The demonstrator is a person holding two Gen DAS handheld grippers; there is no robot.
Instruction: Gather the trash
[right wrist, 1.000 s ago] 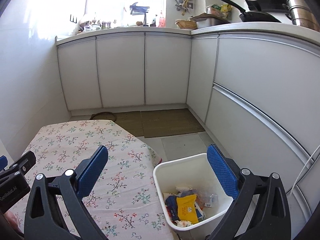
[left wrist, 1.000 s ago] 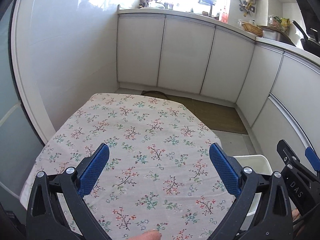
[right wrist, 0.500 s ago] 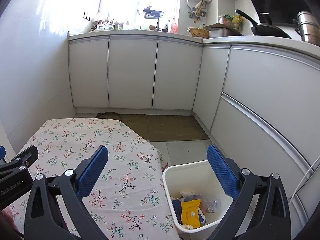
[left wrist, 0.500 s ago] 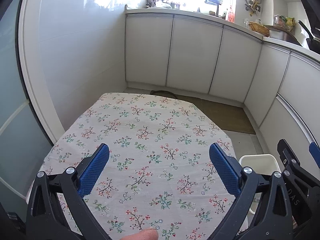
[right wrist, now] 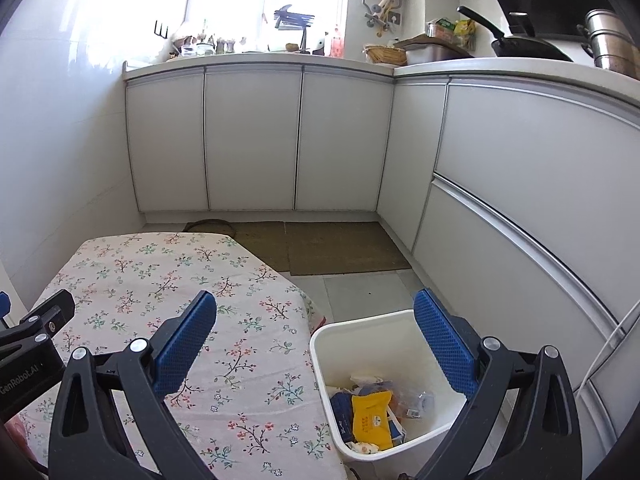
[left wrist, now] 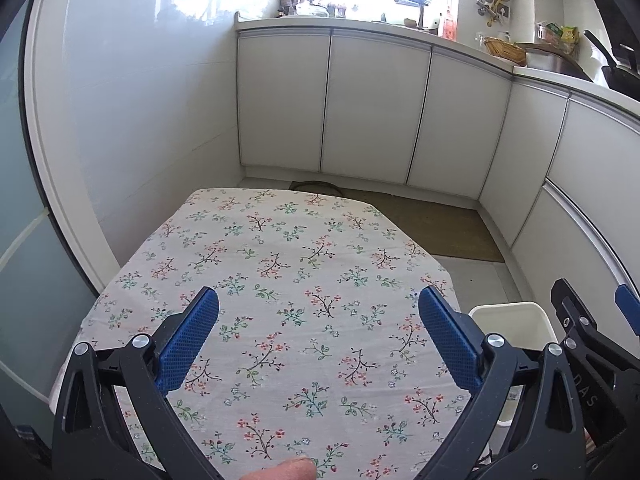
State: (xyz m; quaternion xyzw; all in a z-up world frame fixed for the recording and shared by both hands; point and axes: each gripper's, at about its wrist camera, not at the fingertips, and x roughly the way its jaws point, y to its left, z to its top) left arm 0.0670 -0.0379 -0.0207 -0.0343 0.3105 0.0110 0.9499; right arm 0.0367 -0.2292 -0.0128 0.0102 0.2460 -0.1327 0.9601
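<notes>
White plastic bin (right wrist: 384, 344) stands on the floor just beside the table's right edge, and that is where the trash (right wrist: 370, 410) now lies: a yellow packet on top, a dark blue wrapper beside it, some crumpled white and clear film around them. I see nothing left on the floral cloth (left wrist: 280, 280) in either view, so I judge the collecting is done or nearly so.

My left gripper (left wrist: 318, 338) hangs over the cloth with its blue pads spread wide and nothing between them. My right gripper (right wrist: 316, 340) is equally wide and empty, one pad over the cloth edge, the other over the bin's mouth.

If I had to handle any of that trash again, I expect it to be light and soft. Wrappers and film crush under the pads and can slip, so I would pinch a folded edge or a bunched corner, not a flat face. The yellow packet looks a bit stiffer; its short edge seems the best hold.

The bin itself looks thin-walled and light. I would take it by the rim, on the wall nearest the table, and expect it to tip if gripped on one side only.
</notes>
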